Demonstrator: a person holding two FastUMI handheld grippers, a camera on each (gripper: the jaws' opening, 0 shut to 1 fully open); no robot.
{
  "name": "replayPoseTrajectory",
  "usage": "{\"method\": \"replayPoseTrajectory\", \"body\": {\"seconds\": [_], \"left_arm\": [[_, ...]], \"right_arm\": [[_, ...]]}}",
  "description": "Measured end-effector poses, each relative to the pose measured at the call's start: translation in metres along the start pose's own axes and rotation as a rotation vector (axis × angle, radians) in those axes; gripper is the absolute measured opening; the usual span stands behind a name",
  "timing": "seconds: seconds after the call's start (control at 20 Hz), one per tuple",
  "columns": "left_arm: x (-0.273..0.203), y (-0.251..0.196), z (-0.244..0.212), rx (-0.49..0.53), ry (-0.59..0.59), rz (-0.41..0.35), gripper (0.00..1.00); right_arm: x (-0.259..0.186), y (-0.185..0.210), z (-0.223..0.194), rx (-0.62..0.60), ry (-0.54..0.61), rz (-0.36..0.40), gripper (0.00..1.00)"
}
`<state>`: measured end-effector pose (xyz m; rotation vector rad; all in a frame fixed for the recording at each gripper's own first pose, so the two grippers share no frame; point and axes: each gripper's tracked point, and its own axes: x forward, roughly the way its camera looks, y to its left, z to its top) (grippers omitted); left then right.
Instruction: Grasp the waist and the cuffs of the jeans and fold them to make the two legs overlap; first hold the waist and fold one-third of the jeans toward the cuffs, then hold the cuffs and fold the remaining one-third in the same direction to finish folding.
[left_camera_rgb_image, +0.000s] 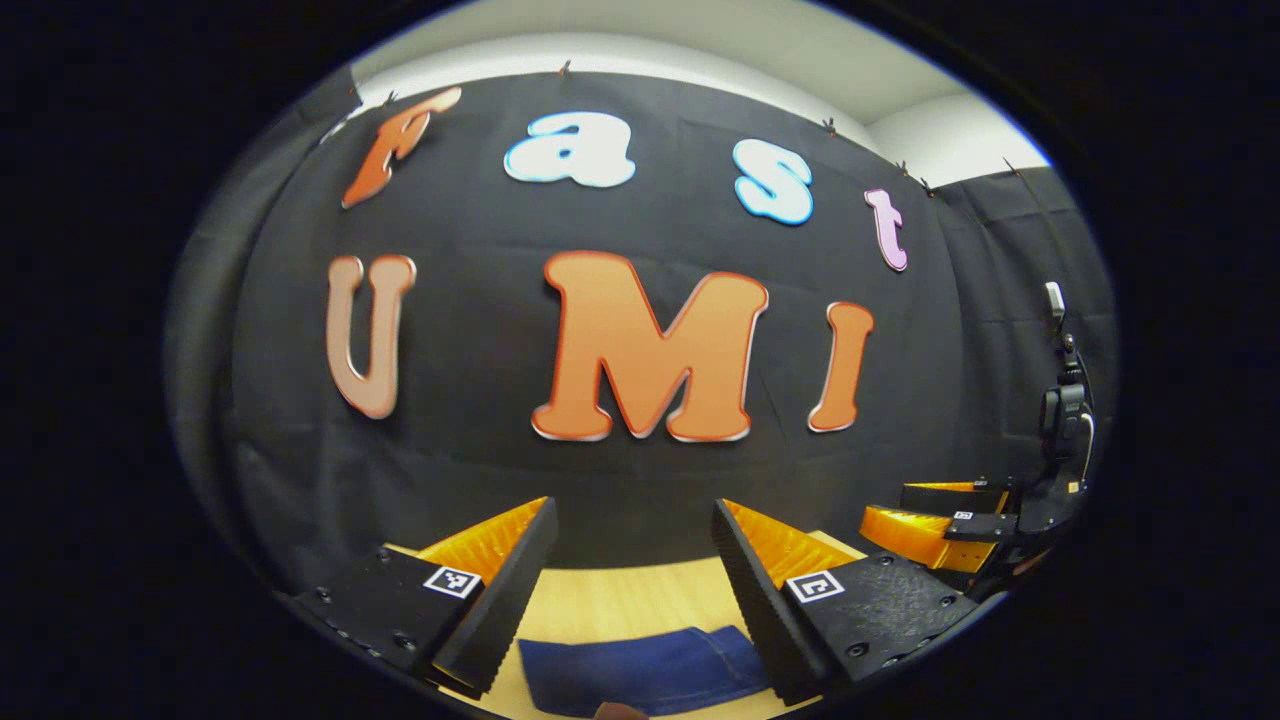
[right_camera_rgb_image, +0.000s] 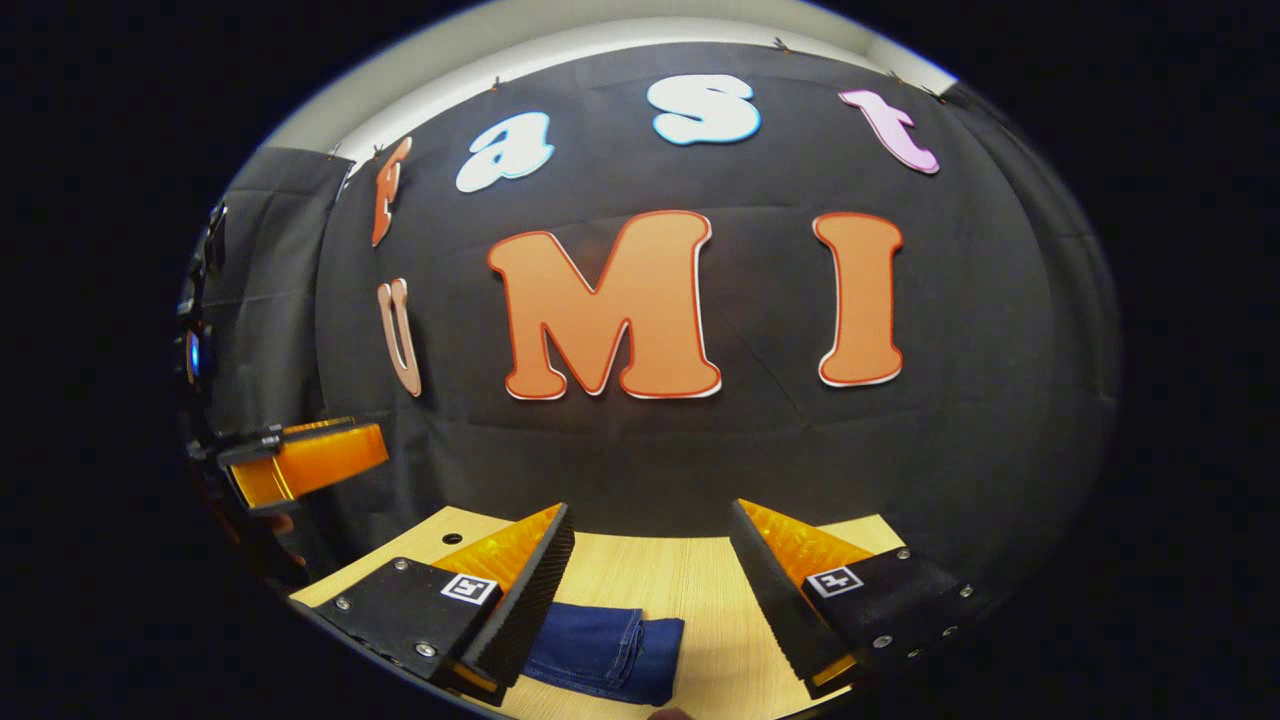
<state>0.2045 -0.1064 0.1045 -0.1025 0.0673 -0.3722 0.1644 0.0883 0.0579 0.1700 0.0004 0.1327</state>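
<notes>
Hovering above the desk (right_camera_rgb_image: 690, 580), the left gripper (left_camera_rgb_image: 633, 560) and right gripper (right_camera_rgb_image: 650, 560) hold jaws spread wide, empty, clear of the jeans (right_camera_rgb_image: 605, 650).

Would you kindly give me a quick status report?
Left gripper and right gripper open, empty, raised. Jeans lie folded on the table. Nothing in the way.

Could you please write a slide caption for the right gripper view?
Open right gripper raised over folded jeans on a wooden table.
</notes>
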Motion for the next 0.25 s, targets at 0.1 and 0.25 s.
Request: {"method": "replayPoseTrajectory", "body": {"seconds": [0.1, 0.25], "left_arm": [[-0.012, 0.008, 0.014, 0.011, -0.042, 0.008, 0.95], [-0.027, 0.023, 0.023, -0.007, -0.075, 0.039, 0.99]], "right_arm": [[0.000, 0.011, 0.011, -0.024, -0.048, 0.012, 1.00], [0.000, 0.025, 0.025, -0.075, -0.128, 0.022, 1.00]]}}
